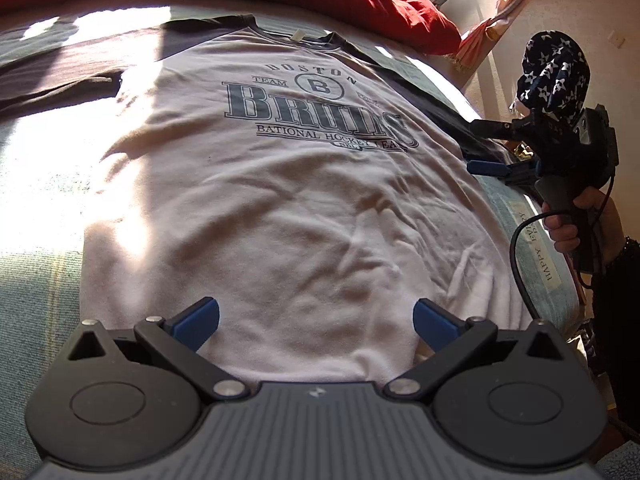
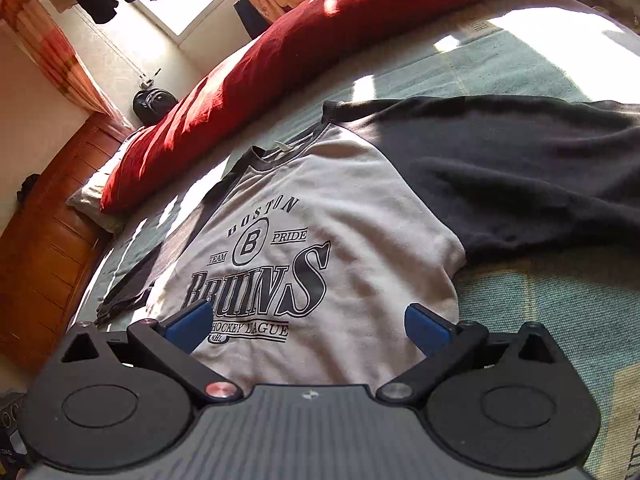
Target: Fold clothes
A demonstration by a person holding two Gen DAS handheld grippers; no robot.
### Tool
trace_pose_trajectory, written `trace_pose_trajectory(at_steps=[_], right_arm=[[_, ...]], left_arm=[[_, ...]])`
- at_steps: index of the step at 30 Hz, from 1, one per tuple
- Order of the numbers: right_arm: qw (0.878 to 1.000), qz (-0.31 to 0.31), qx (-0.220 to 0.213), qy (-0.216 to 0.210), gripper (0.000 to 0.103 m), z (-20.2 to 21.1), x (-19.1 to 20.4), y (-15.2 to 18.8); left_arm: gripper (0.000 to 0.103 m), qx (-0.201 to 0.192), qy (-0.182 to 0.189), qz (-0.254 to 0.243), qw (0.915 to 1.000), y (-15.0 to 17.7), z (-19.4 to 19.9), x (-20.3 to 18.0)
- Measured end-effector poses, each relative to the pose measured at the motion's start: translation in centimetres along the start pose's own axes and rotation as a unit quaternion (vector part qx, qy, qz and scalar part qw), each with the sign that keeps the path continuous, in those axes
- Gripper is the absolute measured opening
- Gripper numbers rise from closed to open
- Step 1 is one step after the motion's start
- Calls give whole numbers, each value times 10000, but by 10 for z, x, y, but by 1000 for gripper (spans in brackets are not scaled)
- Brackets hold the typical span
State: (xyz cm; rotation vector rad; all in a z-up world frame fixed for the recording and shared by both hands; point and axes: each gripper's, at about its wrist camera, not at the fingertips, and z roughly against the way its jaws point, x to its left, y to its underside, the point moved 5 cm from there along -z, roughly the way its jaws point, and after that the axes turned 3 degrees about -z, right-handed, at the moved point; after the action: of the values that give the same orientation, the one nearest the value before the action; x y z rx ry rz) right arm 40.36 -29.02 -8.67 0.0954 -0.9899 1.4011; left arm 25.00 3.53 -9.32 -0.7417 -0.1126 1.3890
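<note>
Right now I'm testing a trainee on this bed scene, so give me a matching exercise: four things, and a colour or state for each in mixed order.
Things:
1. sweatshirt body
2. sweatshirt sleeve
3. pillow
4. left claw

Colour or state:
A. red
B. open, holding nothing
C. pale, printed BRUINS
D. dark, spread sideways

Pairs: 1-C, 2-D, 3-A, 4-B
</note>
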Motion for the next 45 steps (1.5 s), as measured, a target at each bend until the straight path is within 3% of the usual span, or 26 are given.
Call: trace_pose_trajectory(at_steps=[5,9,14,18,22,28,36,45], right_arm=[[9995,-167,255,95,103,5,-14,41],[9994,-111,336,61,103,33,2,63],[9990,72,441,-1,103,40,26,87],[9973,211,669,232,103,30,33,113],[9951,546,648,512,103,35,44,134],[9915,968,577,646,103,51,68,154],[9876,1002,750,946,103,33,65,173],[9918,897,335,843,103,35,56,185]], left_arm=[[102,182,-23,21,9998,19,1,4],[102,135,-71,-40,9999,26,16,3],[102,67,138,-63,9999,26,18,-7],[102,202,217,87,9995,39,5,-5],[102,15,232,196,9995,45,16,-4],[102,-189,131,-17,9997,40,31,-14],[102,-18,-205,-59,9998,48,4,-6],[102,-162,58,22,9998,53,9,0]])
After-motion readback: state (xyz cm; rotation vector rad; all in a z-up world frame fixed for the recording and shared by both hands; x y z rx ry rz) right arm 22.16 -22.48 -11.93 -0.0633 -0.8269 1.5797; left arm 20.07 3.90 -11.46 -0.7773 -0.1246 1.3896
